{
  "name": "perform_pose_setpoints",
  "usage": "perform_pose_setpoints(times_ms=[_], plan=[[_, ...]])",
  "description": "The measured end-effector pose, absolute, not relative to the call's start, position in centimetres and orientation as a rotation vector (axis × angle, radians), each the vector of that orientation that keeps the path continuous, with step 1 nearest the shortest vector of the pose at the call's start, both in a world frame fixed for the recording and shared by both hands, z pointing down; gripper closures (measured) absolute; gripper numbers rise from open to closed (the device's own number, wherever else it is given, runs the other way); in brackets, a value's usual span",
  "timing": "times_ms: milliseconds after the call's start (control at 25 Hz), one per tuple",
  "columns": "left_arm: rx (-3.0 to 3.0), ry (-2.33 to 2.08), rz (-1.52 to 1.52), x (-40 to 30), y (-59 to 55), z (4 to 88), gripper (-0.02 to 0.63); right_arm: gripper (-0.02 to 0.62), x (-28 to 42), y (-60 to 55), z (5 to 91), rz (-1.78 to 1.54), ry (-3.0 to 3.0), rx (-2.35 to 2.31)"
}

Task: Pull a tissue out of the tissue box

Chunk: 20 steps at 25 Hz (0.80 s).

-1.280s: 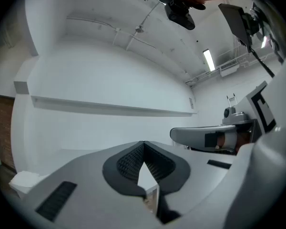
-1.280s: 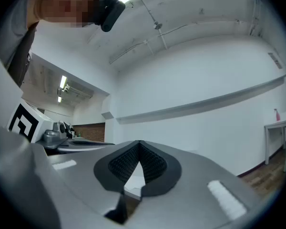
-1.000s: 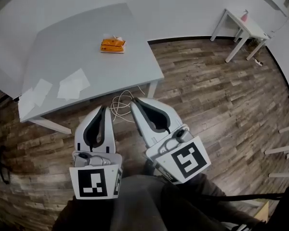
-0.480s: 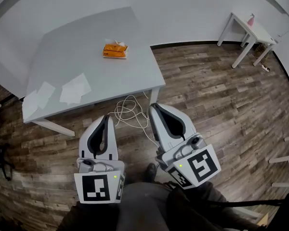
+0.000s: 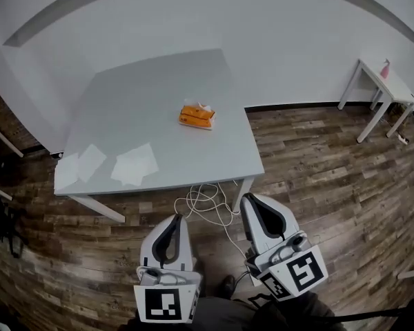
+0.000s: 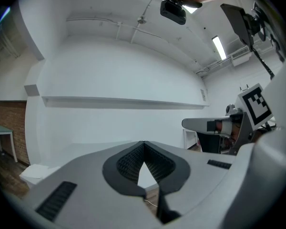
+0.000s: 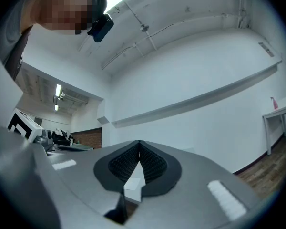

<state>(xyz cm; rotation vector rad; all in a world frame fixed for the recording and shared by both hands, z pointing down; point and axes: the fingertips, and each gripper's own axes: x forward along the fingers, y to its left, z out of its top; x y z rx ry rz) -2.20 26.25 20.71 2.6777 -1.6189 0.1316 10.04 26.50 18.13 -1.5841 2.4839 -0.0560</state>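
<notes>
An orange tissue box (image 5: 196,116) with a white tissue poking from its top sits on the grey table (image 5: 193,81), towards its far right side. Both grippers hang low over the wooden floor, in front of the table and well short of the box. My left gripper (image 5: 176,218) has its jaws closed tip to tip with nothing between them; the left gripper view shows the same closed tips of the left gripper (image 6: 143,143). My right gripper (image 5: 251,198) is likewise shut and empty, as the closed tips of the right gripper (image 7: 139,142) show in its own view.
Several loose white tissues (image 5: 134,164) lie near the table's front left edge. A white cable (image 5: 207,202) coils on the floor by the table's front right leg. A small white side table (image 5: 383,92) with a pink bottle (image 5: 386,67) stands at the right wall.
Both grippers have dropped lower in the head view and look smaller. The table and tissue box now sit further right and lower in the picture. The jaws stay shut.
</notes>
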Motion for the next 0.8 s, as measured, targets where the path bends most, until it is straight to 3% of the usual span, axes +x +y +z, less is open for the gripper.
perform_pose_setpoints(times_ms=[800], plan=[[2.742, -1.361, 0.101, -2.8, 2.0, 22.9, 0.606, 0.592, 6.0, 2.8, 17.6, -0.021, 2.415, -1.685]])
